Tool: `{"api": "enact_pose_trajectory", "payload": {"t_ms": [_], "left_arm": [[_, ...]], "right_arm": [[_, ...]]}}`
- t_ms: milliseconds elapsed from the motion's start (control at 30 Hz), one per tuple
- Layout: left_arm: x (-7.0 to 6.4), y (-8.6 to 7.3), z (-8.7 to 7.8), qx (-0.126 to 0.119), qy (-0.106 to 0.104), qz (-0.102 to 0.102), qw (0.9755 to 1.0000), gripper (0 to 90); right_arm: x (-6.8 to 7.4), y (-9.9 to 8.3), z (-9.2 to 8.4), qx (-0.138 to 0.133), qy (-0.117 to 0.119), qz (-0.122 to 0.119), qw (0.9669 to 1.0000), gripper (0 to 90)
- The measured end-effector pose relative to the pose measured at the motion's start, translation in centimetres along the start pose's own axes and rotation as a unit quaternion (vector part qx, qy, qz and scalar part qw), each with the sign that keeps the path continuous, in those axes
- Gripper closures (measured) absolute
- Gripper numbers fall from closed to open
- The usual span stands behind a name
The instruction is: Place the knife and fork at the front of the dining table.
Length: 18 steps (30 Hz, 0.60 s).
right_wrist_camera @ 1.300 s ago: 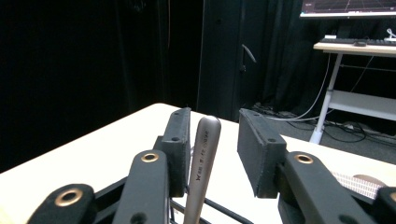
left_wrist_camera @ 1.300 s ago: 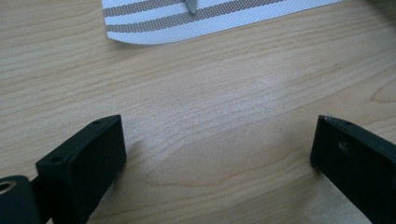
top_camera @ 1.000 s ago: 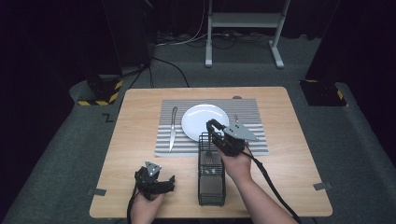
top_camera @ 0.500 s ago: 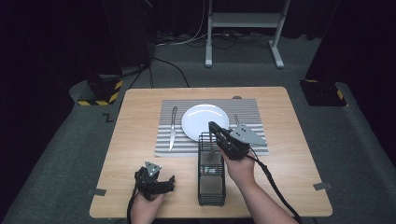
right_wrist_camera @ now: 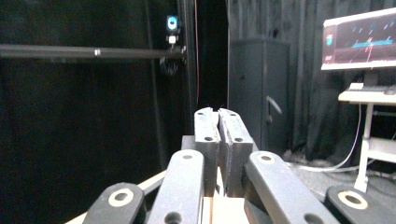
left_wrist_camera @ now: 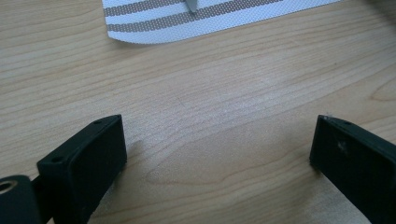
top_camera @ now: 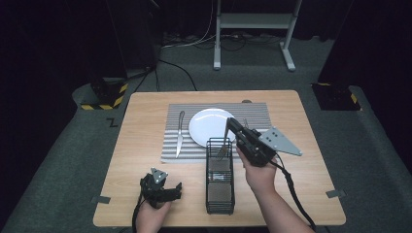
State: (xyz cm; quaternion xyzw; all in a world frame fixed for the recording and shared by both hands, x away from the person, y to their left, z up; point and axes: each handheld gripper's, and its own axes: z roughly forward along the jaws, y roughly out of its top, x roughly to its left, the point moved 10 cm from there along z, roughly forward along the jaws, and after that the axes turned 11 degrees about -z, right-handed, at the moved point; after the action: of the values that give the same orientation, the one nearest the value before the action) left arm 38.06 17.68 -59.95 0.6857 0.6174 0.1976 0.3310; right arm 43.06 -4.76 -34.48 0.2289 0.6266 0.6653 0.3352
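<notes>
My right gripper (top_camera: 228, 121) is raised over the far end of a black wire cutlery caddy (top_camera: 219, 194) and points level. Its jaws are shut on the handle of a silver fork (top_camera: 224, 144). The fork hangs tines down into the caddy's far compartment. In the right gripper view the right gripper (right_wrist_camera: 218, 112) has its pads pressed together, with the fork hidden below them. My left gripper (top_camera: 163, 187) rests open on the wood near the front left. In its own view the left gripper (left_wrist_camera: 217, 149) holds nothing, only bare table between the jaws.
A striped placemat (top_camera: 170, 145) lies mid-table and carries a white plate (top_camera: 206, 126) and a knife (top_camera: 180, 133) to the plate's left. The placemat corner (left_wrist_camera: 154, 28) is just ahead of the left jaws. A monitor (right_wrist_camera: 359, 39) and cabinet stand off the table.
The right gripper has lifted from the caddy's far end and tipped up toward level, drawing the fork upward. The left gripper has stayed put.
</notes>
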Motion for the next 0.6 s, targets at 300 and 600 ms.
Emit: {"api": "enact_pose_trajectory", "payload": {"t_ms": [300,600], "left_arm": [[0.0,0.0,0.0,0.001,0.0,0.0,1.0,3.5],[0.0,0.0,0.0,0.001,-0.001,0.0,1.0,3.2]], "right_arm": [[-3.1,4.4,-3.3,-0.04,-0.039,-0.012,0.9984,87.0],[-6.5,4.2,-5.6,-0.037,-0.082,-0.016,0.9958,87.0]]}}
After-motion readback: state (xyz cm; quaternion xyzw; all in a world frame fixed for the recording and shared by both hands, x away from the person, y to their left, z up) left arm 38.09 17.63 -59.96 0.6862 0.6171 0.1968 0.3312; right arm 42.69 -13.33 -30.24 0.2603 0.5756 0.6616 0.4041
